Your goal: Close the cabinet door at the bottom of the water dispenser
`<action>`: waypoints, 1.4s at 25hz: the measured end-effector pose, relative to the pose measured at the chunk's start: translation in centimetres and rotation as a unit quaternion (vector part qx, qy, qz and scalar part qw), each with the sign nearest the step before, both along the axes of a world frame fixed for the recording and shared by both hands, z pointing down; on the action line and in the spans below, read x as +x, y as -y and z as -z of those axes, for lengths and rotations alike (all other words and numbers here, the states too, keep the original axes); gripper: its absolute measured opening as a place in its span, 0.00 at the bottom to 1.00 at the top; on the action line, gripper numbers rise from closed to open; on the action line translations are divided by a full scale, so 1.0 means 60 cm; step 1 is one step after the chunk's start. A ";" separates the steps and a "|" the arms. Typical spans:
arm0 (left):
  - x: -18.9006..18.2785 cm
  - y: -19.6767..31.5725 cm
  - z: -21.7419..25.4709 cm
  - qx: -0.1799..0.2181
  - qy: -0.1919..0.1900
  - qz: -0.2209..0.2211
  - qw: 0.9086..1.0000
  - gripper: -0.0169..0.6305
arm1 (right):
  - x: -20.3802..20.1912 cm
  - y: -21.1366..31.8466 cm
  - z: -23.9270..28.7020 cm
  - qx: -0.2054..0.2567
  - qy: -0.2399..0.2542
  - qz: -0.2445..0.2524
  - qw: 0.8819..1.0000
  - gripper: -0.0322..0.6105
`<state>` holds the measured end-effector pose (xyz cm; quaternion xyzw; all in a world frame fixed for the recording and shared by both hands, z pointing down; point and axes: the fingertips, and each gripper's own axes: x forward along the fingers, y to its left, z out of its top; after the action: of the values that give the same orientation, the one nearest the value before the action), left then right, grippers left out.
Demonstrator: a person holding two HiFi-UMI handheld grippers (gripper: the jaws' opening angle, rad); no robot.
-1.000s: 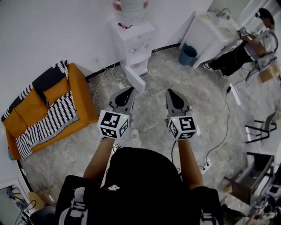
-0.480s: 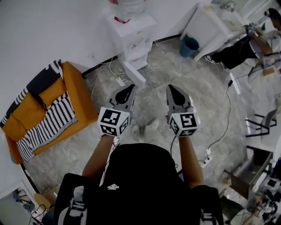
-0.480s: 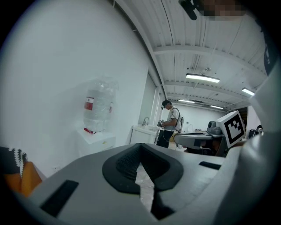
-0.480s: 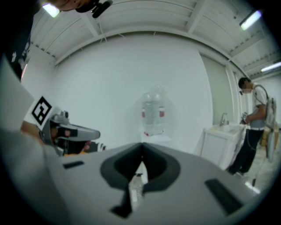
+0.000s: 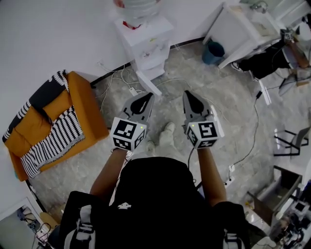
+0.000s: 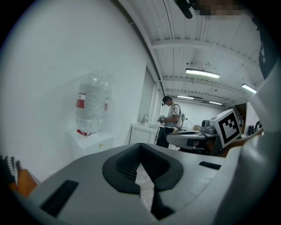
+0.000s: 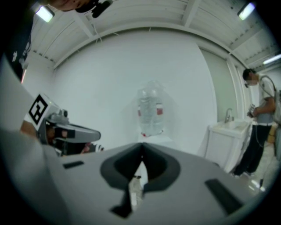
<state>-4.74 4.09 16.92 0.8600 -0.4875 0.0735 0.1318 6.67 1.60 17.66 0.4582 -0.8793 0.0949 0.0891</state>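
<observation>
Since a second ago the person has stepped forward, and one shoe [image 5: 167, 132] now shows on the floor [image 5: 228, 112] under the hands. Two grippers are held out side by side, the left gripper [image 5: 145, 99] and the right gripper [image 5: 188, 97]. Each has its fingers squeezed together and holds nothing. Just past their tips is one cabinet door [image 5: 148, 83]. It hangs open at the bottom of the one water dispenser [image 5: 146, 41]. The dispenser stands at the floor's far edge by the wall, with one bottle [image 5: 136, 7] on top.

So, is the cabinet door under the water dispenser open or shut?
Open: in the head view the white cabinet door stands out from the water dispenser.
</observation>
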 end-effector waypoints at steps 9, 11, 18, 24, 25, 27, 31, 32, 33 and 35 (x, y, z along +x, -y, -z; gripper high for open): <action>0.030 0.117 -0.015 -0.012 0.003 0.024 1.000 0.04 | 0.020 0.131 -0.013 -0.011 0.010 0.026 1.000 0.10; 0.034 0.138 -0.018 -0.014 0.004 0.031 0.999 0.04 | 0.024 0.153 -0.017 -0.014 0.011 0.034 0.999 0.10; 0.040 0.197 -0.029 -0.019 0.001 0.064 0.998 0.04 | 0.036 0.208 -0.037 -0.016 0.017 0.057 0.998 0.10; 0.034 0.215 -0.077 -0.042 -0.007 0.087 0.995 0.04 | 0.036 0.228 -0.085 -0.037 0.002 0.068 0.997 0.10; 0.030 0.215 -0.091 -0.051 -0.007 0.089 0.995 0.04 | 0.035 0.228 -0.097 -0.046 -0.001 0.068 0.997 0.10; 0.022 0.219 -0.117 -0.064 -0.007 0.090 0.994 0.04 | 0.030 0.227 -0.123 -0.065 -0.008 0.069 0.995 0.10; 0.007 0.220 -0.160 -0.082 -0.008 0.068 0.994 0.04 | 0.012 0.220 -0.171 -0.082 -0.018 0.057 0.995 0.10; 0.004 0.219 -0.170 -0.086 -0.009 0.061 0.994 0.04 | 0.008 0.215 -0.185 -0.090 -0.019 0.053 0.994 0.10; 0.002 0.221 -0.180 -0.091 -0.009 0.053 0.994 0.04 | 0.004 0.212 -0.199 -0.099 -0.019 0.048 0.994 0.10; 0.002 0.224 -0.202 -0.101 -0.008 0.034 0.994 0.04 | -0.002 0.208 -0.227 -0.118 -0.018 0.040 0.992 0.10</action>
<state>-4.63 -9.33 29.01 0.8261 -0.5052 0.1105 0.2241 6.53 -10.86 31.26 0.4105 -0.8779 0.1855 0.1623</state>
